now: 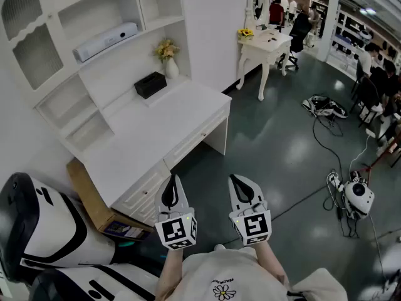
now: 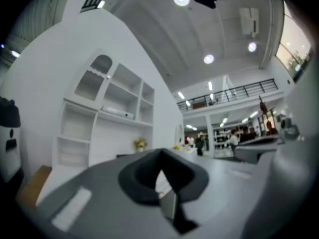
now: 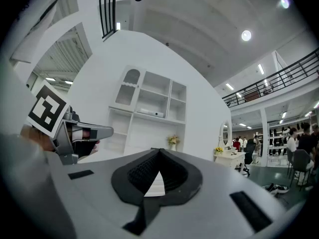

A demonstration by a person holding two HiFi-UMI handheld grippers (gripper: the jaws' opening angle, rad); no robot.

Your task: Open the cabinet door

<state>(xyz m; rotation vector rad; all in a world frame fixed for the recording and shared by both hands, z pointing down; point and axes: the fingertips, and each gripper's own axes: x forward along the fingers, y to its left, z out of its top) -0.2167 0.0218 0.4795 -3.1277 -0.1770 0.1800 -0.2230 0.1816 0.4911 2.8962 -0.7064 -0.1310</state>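
Note:
The white desk (image 1: 156, 137) with a shelf hutch (image 1: 81, 55) stands at the upper left in the head view. Its panelled cabinet door (image 1: 139, 198) sits closed under the desktop's near end, beside a drawer front (image 1: 194, 142). My left gripper (image 1: 170, 180) and right gripper (image 1: 241, 182) hover side by side close to my body, in front of the desk, both shut with nothing in them. The left gripper's tip is just right of the cabinet door and apart from it. The left gripper (image 3: 107, 130) also shows in the right gripper view, before the hutch (image 3: 149, 108).
A black box (image 1: 150, 84), a flower vase (image 1: 168, 58) and a long white device (image 1: 105, 41) rest on the desk and shelves. Cardboard (image 1: 88, 196) and a white-and-black machine (image 1: 37, 231) flank the desk's left. Cables and a small white device (image 1: 357, 196) lie on the floor at the right.

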